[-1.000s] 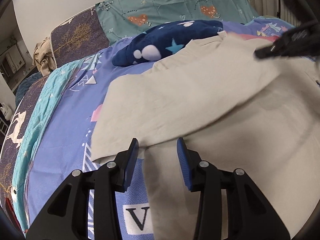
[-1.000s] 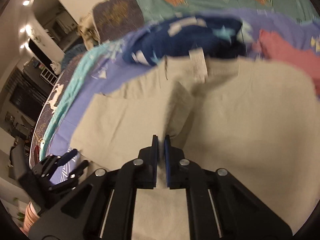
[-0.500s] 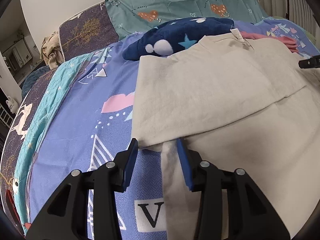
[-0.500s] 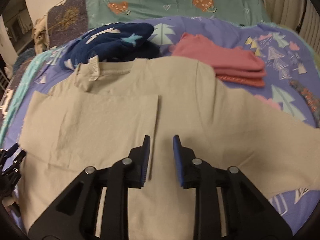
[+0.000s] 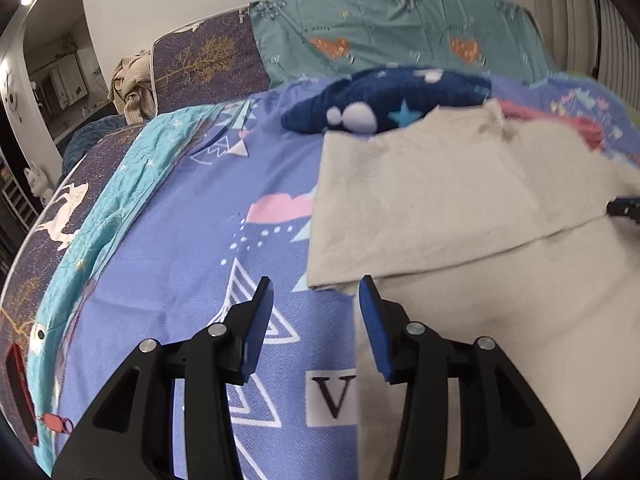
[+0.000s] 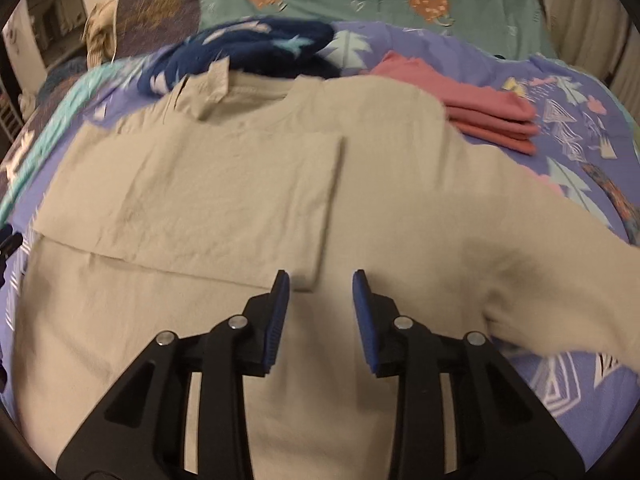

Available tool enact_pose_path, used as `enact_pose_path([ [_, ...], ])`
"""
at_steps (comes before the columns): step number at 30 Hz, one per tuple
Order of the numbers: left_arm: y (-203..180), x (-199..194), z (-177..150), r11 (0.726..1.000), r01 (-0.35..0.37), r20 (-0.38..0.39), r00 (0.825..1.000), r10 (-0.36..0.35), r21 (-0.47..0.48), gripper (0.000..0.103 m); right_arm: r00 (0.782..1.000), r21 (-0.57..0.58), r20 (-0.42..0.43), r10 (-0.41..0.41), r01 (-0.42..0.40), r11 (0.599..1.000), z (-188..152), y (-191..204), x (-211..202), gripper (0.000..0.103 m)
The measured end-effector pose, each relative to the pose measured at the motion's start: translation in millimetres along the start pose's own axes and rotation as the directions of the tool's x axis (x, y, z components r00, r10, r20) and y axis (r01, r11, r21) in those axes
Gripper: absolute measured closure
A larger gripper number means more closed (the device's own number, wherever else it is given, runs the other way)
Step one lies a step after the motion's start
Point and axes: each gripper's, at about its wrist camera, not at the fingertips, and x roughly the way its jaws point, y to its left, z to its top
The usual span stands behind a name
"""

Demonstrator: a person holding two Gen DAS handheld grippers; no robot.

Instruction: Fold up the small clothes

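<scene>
Left wrist view: left gripper [image 5: 316, 300] bottom centre of frame, jaws wide apart, nothing between them, blue pads showing. It hangs over the purple patterned bedspread [image 5: 192, 240] right at the left edge of the beige shirt [image 5: 460, 220]. Shirt fills the right half of frame, lying flat, with its left side folded over onto the body; the fold's lower edge runs diagonally from centre to right edge. Navy star-print garment [image 5: 384, 100] upper centre, touching the shirt's top edge. Pink cloth peeks out upper right behind the shirt. Tip of the right gripper [image 5: 624, 208] at the right edge, on or just over the shirt, cannot tell which. Teal quilt [image 5: 380, 36] along the top

Right wrist view: right gripper [image 6: 318, 304] bottom centre, jaws wide, empty, over the middle of the beige shirt. Folded flap sits centre left, its right edge running vertically down to just above the left pad. Collar with tag upper left of centre. One sleeve spreads out toward the lower right. Folded pink clothes [image 6: 472, 100] upper right, just beside the shoulder. Navy garment top centre-left, behind the collar
</scene>
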Motion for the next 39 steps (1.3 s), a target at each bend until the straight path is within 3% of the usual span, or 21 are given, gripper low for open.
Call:
enact_pose_path([
  [2,-6,-12,9,0.998,0.061,0.044,0.997,-0.061,-0.012,0.057,0.999,0.069,0.042,0.024,-0.027,0.997,-5,-24,-17,0.07],
  [6,-41,-11,30,0.984,0.174,0.06,0.983,-0.176,0.025,0.057,0.996,0.301,0.086,-0.016,-0.01,0.953,-30,-107,-47,0.069],
  [10,-93,18,43,0.949,0.308,-0.002,0.951,-0.309,0.068,0.057,0.989,0.528,0.109,-0.097,0.025,0.849,-76,-197,-84,0.069],
  [12,-114,40,44,0.934,0.351,-0.063,0.936,-0.347,0.064,0.057,0.982,0.636,0.127,-0.141,0.029,0.771,-104,-242,-105,0.066],
  [14,-131,68,34,0.938,0.342,-0.147,0.932,-0.332,0.05,0.057,0.975,0.736,0.145,-0.166,0.007,0.677,-133,-281,-122,0.061],
  [15,-135,74,29,0.942,0.332,-0.152,0.935,-0.321,0.049,0.056,0.971,0.8,0.159,-0.177,-0.022,0.6,-154,-307,-131,0.061],
  [16,-139,73,25,0.946,0.316,-0.122,0.944,-0.307,0.069,0.055,0.969,0.828,0.168,-0.18,-0.04,0.56,-166,-320,-133,0.06],
  [17,-141,70,24,0.948,0.306,-0.12,0.948,-0.296,0.082,0.055,0.966,0.869,0.182,-0.183,-0.071,0.49,-184,-340,-137,0.058],
  [21,-137,70,24,0.944,0.323,-0.121,0.941,-0.315,0.061,0.054,0.942,0.931,0.271,-0.198,-0.204,0.302,-227,-386,-138,0.058],
  [24,-133,71,24,0.941,0.336,-0.118,0.937,-0.329,0.049,0.051,0.917,0.928,0.34,-0.208,-0.292,0.23,-237,-408,-131,0.052],
  [25,-134,70,23,0.938,0.342,-0.117,0.935,-0.334,0.051,0.049,0.915,0.928,0.343,-0.214,-0.295,0.227,-235,-411,-128,0.052],
  [27,-137,68,23,0.938,0.34,-0.116,0.936,-0.331,0.067,0.045,0.917,0.937,0.316,-0.244,-0.261,0.232,-229,-413,-125,0.068],
  [28,-138,67,23,0.94,0.334,-0.115,0.939,-0.325,0.073,0.045,0.917,0.938,0.309,-0.252,-0.25,0.24,-227,-414,-125,0.088],
  [29,-139,67,22,0.941,0.329,-0.114,0.941,-0.319,0.079,0.045,0.916,0.934,0.316,-0.249,-0.255,0.249,-223,-415,-125,0.093],
  [32,-139,67,22,0.94,0.331,-0.112,0.94,-0.322,0.078,0.045,0.894,0.912,0.383,-0.232,-0.326,0.249,-210,-403,-133,0.093],
  [35,-137,68,22,0.938,0.338,-0.111,0.938,-0.329,0.072,0.044,0.863,0.843,0.468,-0.19,-0.371,0.389,-168,-369,-153,0.093],
  [37,-138,68,22,0.938,0.34,-0.11,0.937,-0.331,0.073,0.044,0.838,0.752,0.534,-0.115,-0.408,0.518,-119,-328,-163,0.093],
  [38,-137,68,22,0.938,0.34,-0.109,0.937,-0.331,0.073,0.043,0.831,0.723,0.55,-0.089,-0.42,0.548,-105,-315,-164,0.093],
  [39,-137,68,21,0.937,0.341,-0.107,0.937,-0.332,0.072,0.043,0.819,0.664,0.573,-0.031,-0.442,0.603,-79,-289,-163,0.093],
])
